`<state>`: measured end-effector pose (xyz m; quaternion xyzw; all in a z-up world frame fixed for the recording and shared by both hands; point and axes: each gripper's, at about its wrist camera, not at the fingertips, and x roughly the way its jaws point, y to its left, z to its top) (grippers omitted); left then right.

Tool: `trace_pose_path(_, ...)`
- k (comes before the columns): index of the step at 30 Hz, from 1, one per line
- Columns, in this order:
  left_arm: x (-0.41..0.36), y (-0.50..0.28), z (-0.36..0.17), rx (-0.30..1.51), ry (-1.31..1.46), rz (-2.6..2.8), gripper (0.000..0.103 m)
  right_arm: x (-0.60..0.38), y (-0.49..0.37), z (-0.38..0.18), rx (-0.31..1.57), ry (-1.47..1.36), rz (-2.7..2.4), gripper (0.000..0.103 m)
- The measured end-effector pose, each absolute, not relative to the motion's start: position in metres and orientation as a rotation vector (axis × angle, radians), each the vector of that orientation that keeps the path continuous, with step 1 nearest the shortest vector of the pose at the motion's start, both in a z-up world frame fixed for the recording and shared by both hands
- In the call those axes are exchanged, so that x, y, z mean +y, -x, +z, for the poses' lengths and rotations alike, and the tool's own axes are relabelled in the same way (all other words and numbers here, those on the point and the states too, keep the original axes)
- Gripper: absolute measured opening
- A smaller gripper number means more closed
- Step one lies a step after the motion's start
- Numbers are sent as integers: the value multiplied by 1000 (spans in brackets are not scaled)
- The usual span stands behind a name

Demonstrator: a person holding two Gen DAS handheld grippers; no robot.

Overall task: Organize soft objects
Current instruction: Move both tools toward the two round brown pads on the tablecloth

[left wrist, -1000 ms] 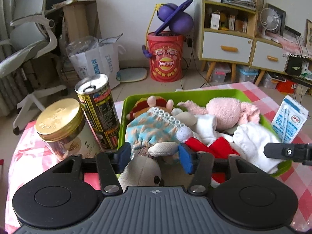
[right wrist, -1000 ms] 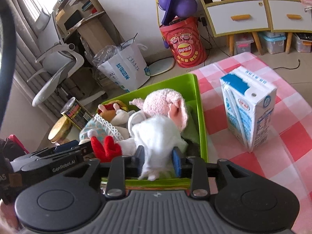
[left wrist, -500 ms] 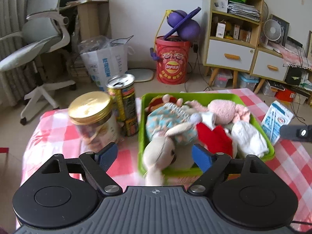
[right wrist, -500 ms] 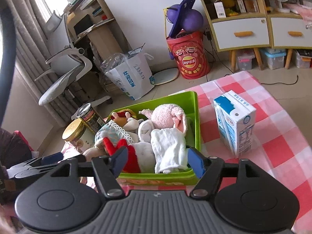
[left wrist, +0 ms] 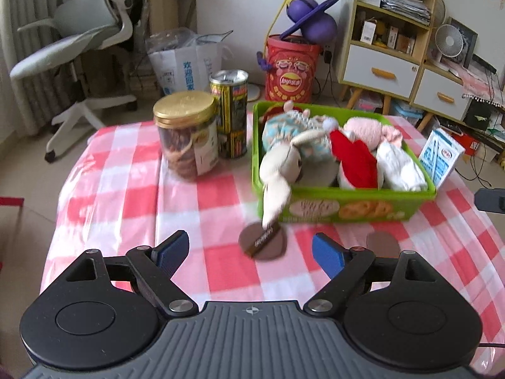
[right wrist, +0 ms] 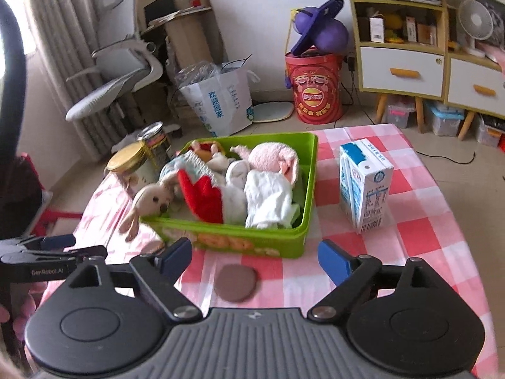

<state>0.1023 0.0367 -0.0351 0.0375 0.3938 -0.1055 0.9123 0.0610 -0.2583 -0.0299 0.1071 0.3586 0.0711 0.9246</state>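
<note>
A green bin [left wrist: 347,210] [right wrist: 311,170] on the checked table holds several soft toys: a beige rabbit [left wrist: 281,164] [right wrist: 151,200] draped over its front-left rim, a doll in a blue dress [left wrist: 284,126], a red plush [left wrist: 356,158] [right wrist: 202,197], a pink plush [left wrist: 363,128] [right wrist: 273,156] and a white cloth [left wrist: 399,167] [right wrist: 268,200]. My left gripper [left wrist: 251,252] is open and empty, in front of the bin. My right gripper [right wrist: 255,257] is open and empty, also in front of the bin.
A gold-lidded jar [left wrist: 187,132] and a tall can [left wrist: 230,112] stand left of the bin. A milk carton [right wrist: 366,183] [left wrist: 442,154] stands to its right. Two brown discs [left wrist: 263,240] [right wrist: 236,282] lie on the cloth before the bin. An office chair and shelves stand beyond the table.
Both grippers opened, letting go of the rabbit and the white cloth in the bin, and pulled back from the bin toward the table's near edge.
</note>
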Motion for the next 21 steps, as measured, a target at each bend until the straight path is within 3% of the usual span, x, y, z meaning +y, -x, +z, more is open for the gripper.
trace_pose_path(4, 38, -90, -43, 829, -72, -222, 84, -249, -48, -32, 747, -178, 160, 66)
trace_pose_path(6, 38, -84, -47, 821, -82, -215, 99, -244, -44, -37, 760, -153, 163, 67)
trace_pose_path(21, 43, -74, -92, 850, -84, -234, 98, -197, -37, -103, 895, 9, 186, 68)
